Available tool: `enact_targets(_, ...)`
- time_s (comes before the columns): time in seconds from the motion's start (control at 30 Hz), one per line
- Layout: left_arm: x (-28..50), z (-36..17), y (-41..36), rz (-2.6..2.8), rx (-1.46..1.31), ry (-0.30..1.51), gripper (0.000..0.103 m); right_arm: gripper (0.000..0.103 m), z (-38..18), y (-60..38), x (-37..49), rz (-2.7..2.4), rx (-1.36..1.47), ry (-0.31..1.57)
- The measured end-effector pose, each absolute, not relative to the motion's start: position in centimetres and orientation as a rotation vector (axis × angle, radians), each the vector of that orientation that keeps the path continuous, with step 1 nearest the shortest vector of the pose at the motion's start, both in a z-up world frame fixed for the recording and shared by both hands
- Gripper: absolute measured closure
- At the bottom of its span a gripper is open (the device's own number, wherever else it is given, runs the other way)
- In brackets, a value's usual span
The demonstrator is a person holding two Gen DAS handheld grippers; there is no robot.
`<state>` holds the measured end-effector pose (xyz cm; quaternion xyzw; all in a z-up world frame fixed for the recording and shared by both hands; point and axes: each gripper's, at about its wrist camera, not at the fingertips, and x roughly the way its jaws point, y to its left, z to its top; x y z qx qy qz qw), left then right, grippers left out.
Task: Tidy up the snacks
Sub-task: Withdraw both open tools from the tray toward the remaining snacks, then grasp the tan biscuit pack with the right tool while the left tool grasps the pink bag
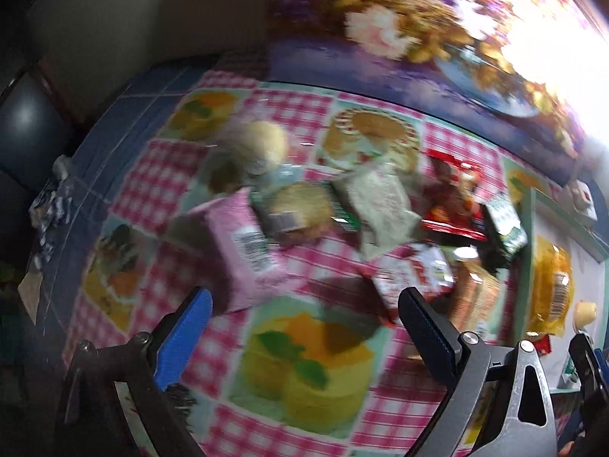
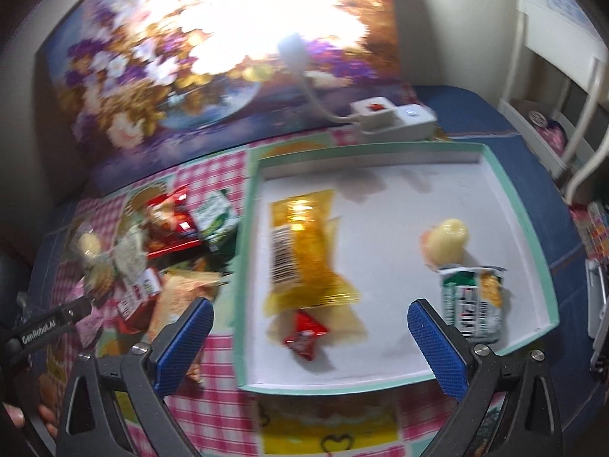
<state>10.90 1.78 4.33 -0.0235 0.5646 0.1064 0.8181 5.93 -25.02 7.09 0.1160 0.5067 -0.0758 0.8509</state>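
Observation:
A shallow tray [image 2: 533,205] with a teal rim and white floor lies on the checked tablecloth. Inside it are a yellow packet [image 2: 304,251], a small red wrapper [image 2: 304,333], a pale yellow jelly cup [image 2: 447,242] and a green-and-white packet [image 2: 470,301]. My right gripper [image 2: 310,333] hangs open over the tray's near part, nothing between its fingers. Left of the tray lies a heap of snacks: a pink packet [image 1: 243,247], a whitish packet [image 1: 380,205], a red packet [image 1: 455,198], a green packet [image 1: 506,224]. My left gripper [image 1: 304,327] is open above the cloth, just short of the heap.
A white power strip [image 2: 392,116] with a cable sits behind the tray, against a flowered picture [image 2: 152,76]. The tray's edge [image 1: 527,266] appears at the right of the left wrist view. A white chair [image 2: 571,87] stands at the far right. Both views are motion-blurred.

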Motion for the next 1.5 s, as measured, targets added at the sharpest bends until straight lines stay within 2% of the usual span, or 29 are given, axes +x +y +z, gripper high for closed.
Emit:
enact_targets(0.47, 10.0, 3.0, 10.3, 0.334, -0.263, 1.221, 0.005, 0.000, 6.1, -17.4, 7.7, 0.006, 0.208, 1.104)
enact_targets(0.9, 11.6, -0.6, 10.5, 0.314, -0.431, 1.254, 0.005, 0.000, 4.0, -14.4, 9.8, 0.036, 0.212, 1.154)
enact_targets(1.2, 13.4, -2.2, 9.5, 0.327, -0.402, 1.244, 0.006, 0.019, 1.7, -13.7, 10.8, 0.043, 0.196, 1.223)
enact_targets(1.3, 13.7, -2.4, 9.5, 0.327, -0.393, 1.246, 0.014, 0.024, 0.9, -13.4, 10.9, 0.040, 0.187, 1.245)
enact_targets(1.37, 13.9, -2.6, 9.4, 0.319, -0.395, 1.243, 0.031, 0.033, 0.4, -13.3, 10.9, 0.041, 0.180, 1.261)
enact_targets(1.43, 14.1, -2.7, 9.1, 0.318, -0.388, 1.243, 0.041, 0.037, 0.1, -13.3, 10.8, 0.042, 0.174, 1.269)
enact_targets(1.5, 14.2, -2.7, 9.0, 0.322, -0.369, 1.242, 0.046, 0.039, 0.0, -13.2, 10.8, 0.043, 0.172, 1.270)
